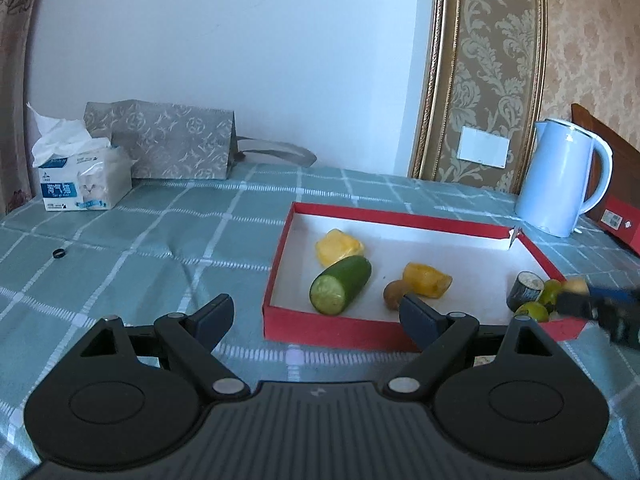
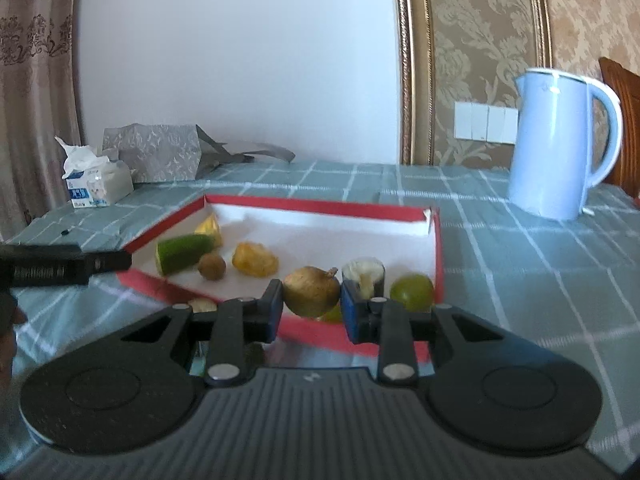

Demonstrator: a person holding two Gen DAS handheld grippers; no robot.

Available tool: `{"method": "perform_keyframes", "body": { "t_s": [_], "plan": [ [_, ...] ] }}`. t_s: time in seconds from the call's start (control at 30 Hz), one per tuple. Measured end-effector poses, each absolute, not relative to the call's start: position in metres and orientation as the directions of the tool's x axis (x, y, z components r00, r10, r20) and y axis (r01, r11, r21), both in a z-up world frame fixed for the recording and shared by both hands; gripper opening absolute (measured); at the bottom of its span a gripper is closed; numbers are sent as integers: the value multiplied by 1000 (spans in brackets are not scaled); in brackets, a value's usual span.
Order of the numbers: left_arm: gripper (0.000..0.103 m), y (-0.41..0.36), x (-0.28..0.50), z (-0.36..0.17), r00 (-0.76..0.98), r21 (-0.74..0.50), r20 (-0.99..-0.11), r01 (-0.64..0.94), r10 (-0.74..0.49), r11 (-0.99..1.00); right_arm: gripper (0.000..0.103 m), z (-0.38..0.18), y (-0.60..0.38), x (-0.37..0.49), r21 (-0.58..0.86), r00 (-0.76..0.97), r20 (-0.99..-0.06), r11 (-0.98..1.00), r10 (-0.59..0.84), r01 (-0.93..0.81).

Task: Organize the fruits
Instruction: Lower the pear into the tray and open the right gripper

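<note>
The shallow red cardboard tray [image 2: 436,248], centre frame, already holds several pieces. Right gripper [image 2: 311,308], lower centre, clamps a round brown fruit [image 2: 311,291] over the tray's near edge, unplaced. Left gripper [image 1: 316,316] gapes wide, empty.

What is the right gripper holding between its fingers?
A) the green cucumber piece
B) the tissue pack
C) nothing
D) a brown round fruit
D: in the right wrist view the right gripper is shut on the brown round fruit, raised over the near wall of the red box.
</note>
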State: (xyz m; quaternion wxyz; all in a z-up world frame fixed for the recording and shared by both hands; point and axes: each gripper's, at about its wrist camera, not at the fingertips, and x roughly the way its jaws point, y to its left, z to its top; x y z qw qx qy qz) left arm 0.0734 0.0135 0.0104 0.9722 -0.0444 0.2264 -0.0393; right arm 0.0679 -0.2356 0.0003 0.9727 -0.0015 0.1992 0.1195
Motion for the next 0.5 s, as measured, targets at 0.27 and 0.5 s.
{"method": "perform_keyframes", "body": {
  "t_s": [0.27,0.5],
  "plan": [
    [90,13,80,4,876,-83,-477,25,-62,996,29,4,-214,128,7,873,-448,977,194,-214],
    [90,16,86,1,861,-102,-503,21,-69,995,29,-7,-209,151,-8,862,-483,984,151,-176]
  ]
}}
